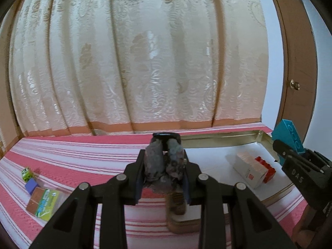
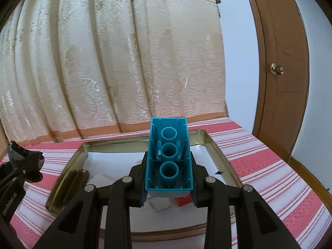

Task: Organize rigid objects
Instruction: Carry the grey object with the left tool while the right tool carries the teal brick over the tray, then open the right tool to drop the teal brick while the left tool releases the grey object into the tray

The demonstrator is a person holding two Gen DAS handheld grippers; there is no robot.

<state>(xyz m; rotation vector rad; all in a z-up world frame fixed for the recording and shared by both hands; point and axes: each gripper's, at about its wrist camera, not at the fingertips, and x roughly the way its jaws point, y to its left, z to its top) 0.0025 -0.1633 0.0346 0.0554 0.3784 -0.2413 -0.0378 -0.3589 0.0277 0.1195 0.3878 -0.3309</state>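
My left gripper (image 1: 165,155) is shut on a lumpy grey, stone-like object (image 1: 157,161) with a black top, held above the pink striped cloth just left of the gold-rimmed tray (image 1: 220,138). In the right wrist view my right gripper (image 2: 168,159) is shut on a teal building brick (image 2: 169,157), whose hollow underside with three tubes faces the camera, over the tray (image 2: 220,159). A white box (image 1: 249,170) and a red brick (image 1: 267,169) lie in the tray. Each gripper shows at the edge of the other view: the right gripper (image 1: 290,151) and the left gripper (image 2: 25,161).
On the cloth at the left lie a green die (image 1: 27,174), a blue cube (image 1: 31,185) and a brown-and-green packet (image 1: 44,203). A brown object (image 1: 176,209) sits below my left gripper. A patterned curtain (image 1: 134,62) hangs behind, and a wooden door (image 2: 282,72) is at the right.
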